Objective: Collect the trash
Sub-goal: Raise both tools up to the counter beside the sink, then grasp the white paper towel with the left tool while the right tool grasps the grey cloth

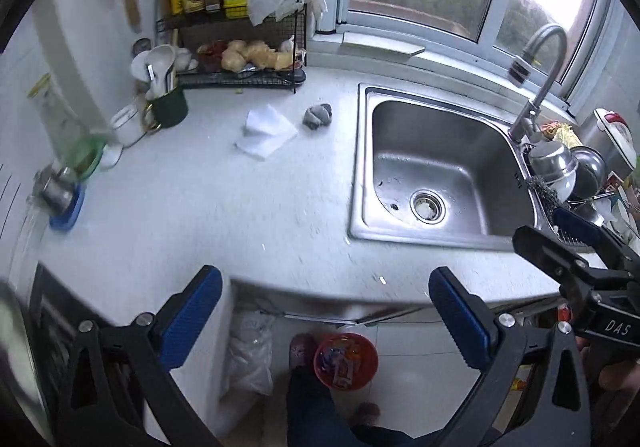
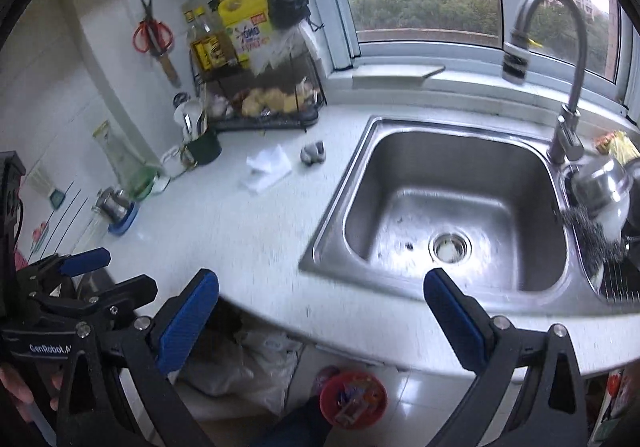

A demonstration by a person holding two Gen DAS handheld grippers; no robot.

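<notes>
Both tools over the front edge of the white worktop [image 1: 224, 215], neither touching anything. Left tool [image 1: 325, 311]: fingers spread wide, nothing between them. Right tool [image 2: 321, 313]: likewise spread wide and empty.

Trash on the worktop: a crumpled white tissue [image 1: 266, 131], lying flat left of the sink [image 1: 436, 163], and a small grey wad [image 1: 318, 115] just beside it on the right, the two apart. Both sit well ahead of the tools, near the wire rack [image 1: 240, 59] at the back wall.

Red bin [image 1: 346, 361] on the floor below the worktop edge, holding colourful wrappers. A clear plastic bag [image 1: 248, 351] hangs or stands to its left; cannot tell which.

Sink basin mostly bare, a few dark specks near the drain. Metal bowls [image 1: 560, 167] stacked to the sink's right.
</notes>
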